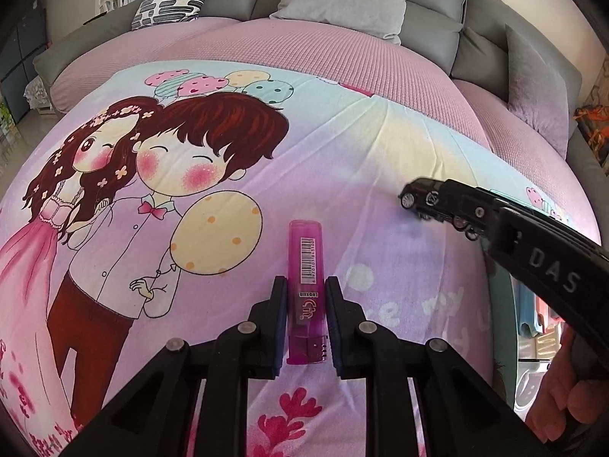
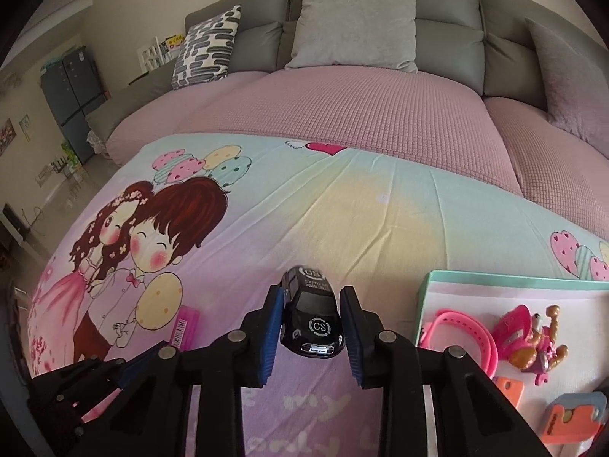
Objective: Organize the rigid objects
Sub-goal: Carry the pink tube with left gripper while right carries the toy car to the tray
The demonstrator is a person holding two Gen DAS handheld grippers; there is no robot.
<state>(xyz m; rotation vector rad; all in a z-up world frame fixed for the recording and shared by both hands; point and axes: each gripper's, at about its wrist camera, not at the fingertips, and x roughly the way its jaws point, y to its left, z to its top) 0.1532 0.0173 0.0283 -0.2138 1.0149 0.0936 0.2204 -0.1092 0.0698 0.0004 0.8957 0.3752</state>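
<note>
Pinching the pink lighter (image 1: 306,293) by its lower half, the left gripper (image 1: 306,327) has its jaws pressed onto the lighter's long sides, the capped end sticking out ahead of the fingertips and the body lying on the printed bedsheet (image 1: 361,175). The right gripper (image 2: 311,327) likewise has its jaws clamped on the flanks of the black toy car (image 2: 310,318), whose nose points back toward the camera. Just to the right of those jaws sits the teal-rimmed box (image 2: 514,277), already holding a pink band (image 2: 460,329), a pink figurine (image 2: 533,337) and orange pieces (image 2: 571,419). To finish this step well, I judge each hand should lift straight up before swinging toward the box, keeping grip steady so the smooth lighter does not slip, and taking turns to avoid the grippers colliding. Beyond lies a pink quilt (image 2: 361,114) and grey cushions (image 2: 354,26).
</note>
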